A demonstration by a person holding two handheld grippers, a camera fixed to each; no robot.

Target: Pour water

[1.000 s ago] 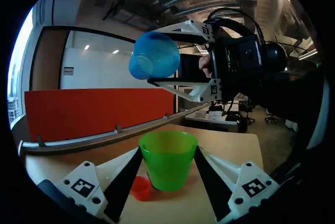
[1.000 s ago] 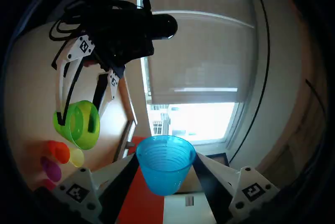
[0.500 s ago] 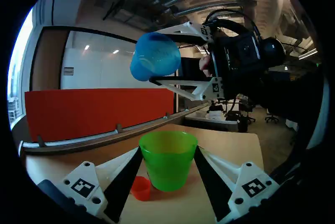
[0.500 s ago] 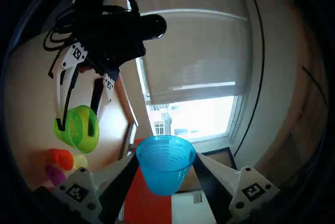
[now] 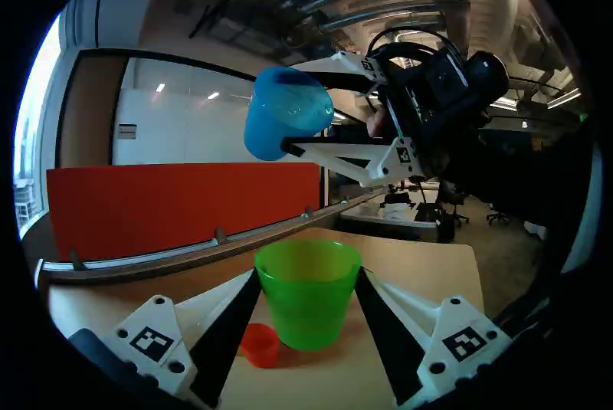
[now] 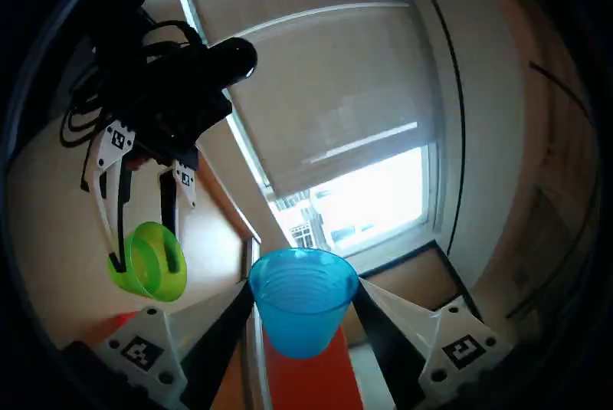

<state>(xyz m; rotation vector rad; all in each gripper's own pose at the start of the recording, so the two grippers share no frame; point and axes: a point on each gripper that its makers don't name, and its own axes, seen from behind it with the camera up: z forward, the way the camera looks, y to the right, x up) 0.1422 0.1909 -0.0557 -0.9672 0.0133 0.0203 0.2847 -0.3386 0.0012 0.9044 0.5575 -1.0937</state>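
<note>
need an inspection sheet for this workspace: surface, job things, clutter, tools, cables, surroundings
surface: wooden table, light wood, cups standing on it
job's things: green cup upright on the table; blue cup held in the air, higher than the green one, slightly tilted; water cannot be made out
clutter: small red cup on the table beside the green cup
tools: left tool shut on the green cup; right tool shut on the blue cup
cables: black cables looped over the right tool's body
surroundings: orange-red partition behind the table; window with its blind partly down
</note>
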